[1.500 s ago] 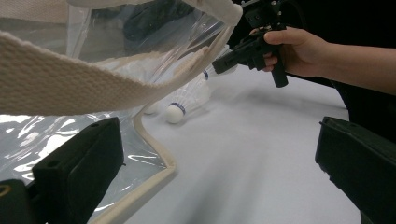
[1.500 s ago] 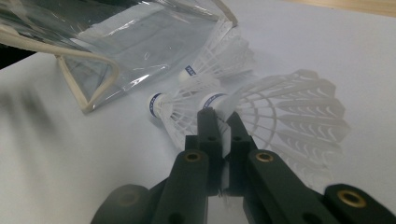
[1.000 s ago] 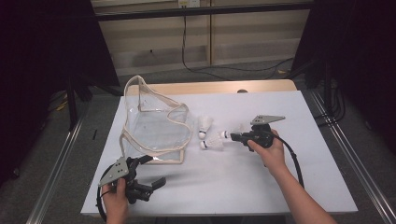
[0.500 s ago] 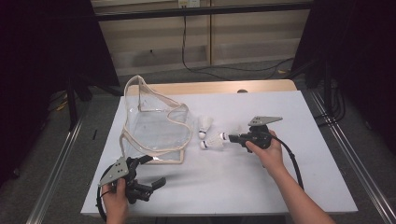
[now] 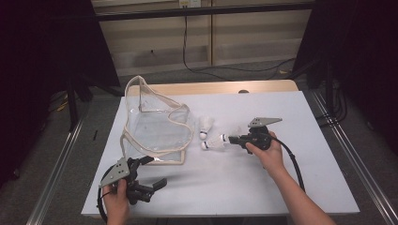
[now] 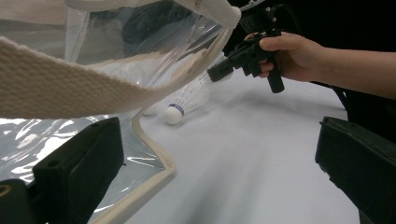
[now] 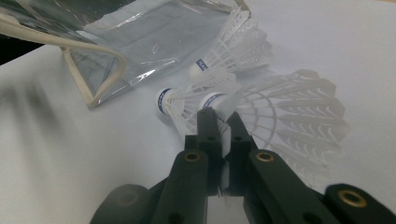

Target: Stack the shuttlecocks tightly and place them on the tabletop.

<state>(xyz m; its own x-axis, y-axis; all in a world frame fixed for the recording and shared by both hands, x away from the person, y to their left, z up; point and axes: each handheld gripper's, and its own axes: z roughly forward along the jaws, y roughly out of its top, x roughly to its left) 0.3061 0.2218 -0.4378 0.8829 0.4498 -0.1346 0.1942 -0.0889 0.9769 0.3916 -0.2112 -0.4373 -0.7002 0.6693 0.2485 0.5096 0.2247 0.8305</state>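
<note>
A clear plastic bag [image 5: 157, 126] with cream trim and straps lies open on the white table [image 5: 225, 187], left of centre. Three white shuttlecocks sit just right of it. In the right gripper view, my right gripper [image 7: 219, 119] is shut on the cork end of the nearest shuttlecock [image 7: 289, 112]. A second shuttlecock [image 7: 180, 105] and a third [image 7: 236, 44] lie beyond, toward the bag [image 7: 154, 32]. From above, the right gripper [image 5: 231, 138] sits beside two shuttlecocks [image 5: 213, 143] [image 5: 206, 125]. My left gripper [image 5: 155, 171] stands open near the bag's front corner, jaws wide apart with nothing between them [image 6: 219, 140].
A bag strap [image 6: 70, 88] crosses the upper left of the left gripper view, close to the camera. The right hand and its gripper [image 6: 247, 56] show farther off there. Metal rails [image 5: 61, 164] run along both table sides, and a wooden strip [image 5: 211, 87] lines the far edge.
The right gripper has barely shifted with the shuttlecock in its jaws. The left gripper has stayed where it was.
</note>
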